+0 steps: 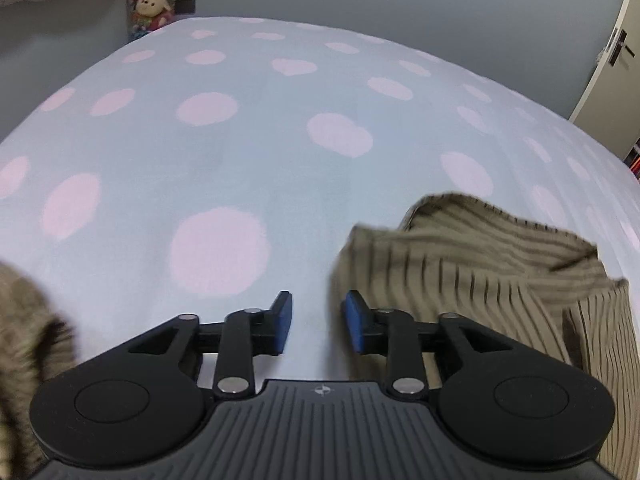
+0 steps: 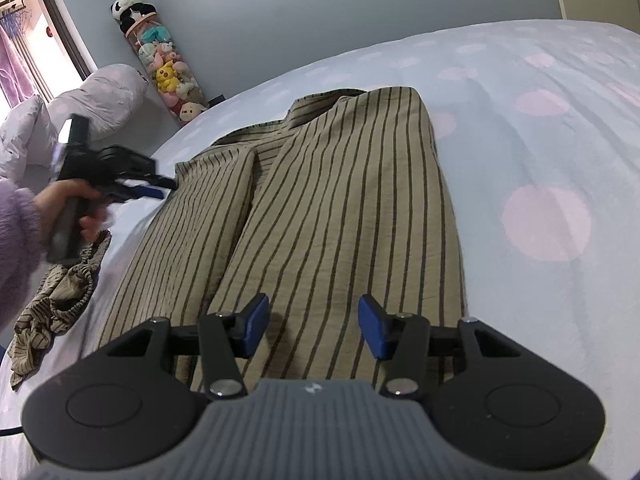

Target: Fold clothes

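The left gripper (image 1: 316, 320) is hovering with jaws spread over the pale-blue, pink-dotted bed sheet (image 1: 224, 152), nothing between them; the tan, dark-striped fabric garment (image 1: 472, 264) is lying right of them. The right gripper (image 2: 314, 328) is hanging, jaws spread, above that garment (image 2: 340, 200).

Both tools (image 1: 316, 320) (image 2: 313, 326) open, empty.

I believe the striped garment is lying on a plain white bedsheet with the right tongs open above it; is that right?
Not quite: the bedsheet is pale blue with pink dots, not plain white, as the right wrist view shows. The striped garment does lie on it, with the right tongs open above it.
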{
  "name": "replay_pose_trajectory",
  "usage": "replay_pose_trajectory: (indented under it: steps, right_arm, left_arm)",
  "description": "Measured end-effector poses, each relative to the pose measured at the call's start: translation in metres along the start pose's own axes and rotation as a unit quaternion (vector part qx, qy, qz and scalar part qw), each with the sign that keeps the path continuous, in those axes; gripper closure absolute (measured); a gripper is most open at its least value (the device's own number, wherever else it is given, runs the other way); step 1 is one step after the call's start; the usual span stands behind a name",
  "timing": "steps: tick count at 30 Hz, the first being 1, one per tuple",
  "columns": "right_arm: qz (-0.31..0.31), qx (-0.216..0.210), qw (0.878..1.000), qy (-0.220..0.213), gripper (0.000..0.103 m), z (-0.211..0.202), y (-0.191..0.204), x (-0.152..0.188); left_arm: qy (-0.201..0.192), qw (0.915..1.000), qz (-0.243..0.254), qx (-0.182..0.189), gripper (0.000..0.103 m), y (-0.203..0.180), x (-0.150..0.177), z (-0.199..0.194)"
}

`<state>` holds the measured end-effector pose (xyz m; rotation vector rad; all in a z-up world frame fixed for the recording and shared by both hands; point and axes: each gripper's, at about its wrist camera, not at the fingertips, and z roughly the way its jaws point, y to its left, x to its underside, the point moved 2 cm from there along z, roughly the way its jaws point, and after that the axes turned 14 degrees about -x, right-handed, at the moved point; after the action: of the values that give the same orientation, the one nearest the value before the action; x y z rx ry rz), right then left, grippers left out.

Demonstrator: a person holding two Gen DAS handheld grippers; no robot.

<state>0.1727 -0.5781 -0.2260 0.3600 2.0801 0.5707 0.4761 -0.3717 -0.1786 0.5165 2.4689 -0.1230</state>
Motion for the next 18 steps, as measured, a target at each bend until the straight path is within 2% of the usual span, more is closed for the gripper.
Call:
replay_pose_trajectory:
  steps: [5, 7, 12, 15, 16, 18]
  right_arm:
    - [-0.008, -0.027, 1.000, -0.013, 0.038, -0.005, 0.010, -0.003]
    - [-0.019, -0.038, 0.999, -0.008, 0.030, -0.007, 0.019, -0.003]
    - [-0.025, -0.080, 0.996, 0.005, 0.030, -0.022, 0.045, 0.005]
    - [-0.022, -0.091, 0.995, 0.022, 0.030, -0.034, 0.061, 0.019]
    - [-0.015, -0.093, 0.995, 0.026, 0.030, -0.038, 0.067, 0.023]
    - [-0.003, -0.099, 0.995, 0.031, 0.030, -0.050, 0.078, 0.032]
  left_arm:
    - [0.022, 0.9991, -0.002, 0.036, 0.076, 0.029, 0.047, -0.057]
    - [0.036, 0.9982, -0.003, 0.048, 0.076, 0.038, 0.074, -0.082]
    - [0.075, 0.9942, -0.019, 0.075, 0.076, 0.055, 0.158, -0.143]
    - [0.073, 0.9929, -0.033, 0.087, 0.068, 0.056, 0.206, -0.175]
    - [0.068, 0.9939, -0.028, 0.083, 0.062, 0.053, 0.221, -0.186]
    - [0.058, 0.9956, -0.020, 0.071, 0.061, 0.048, 0.245, -0.200]
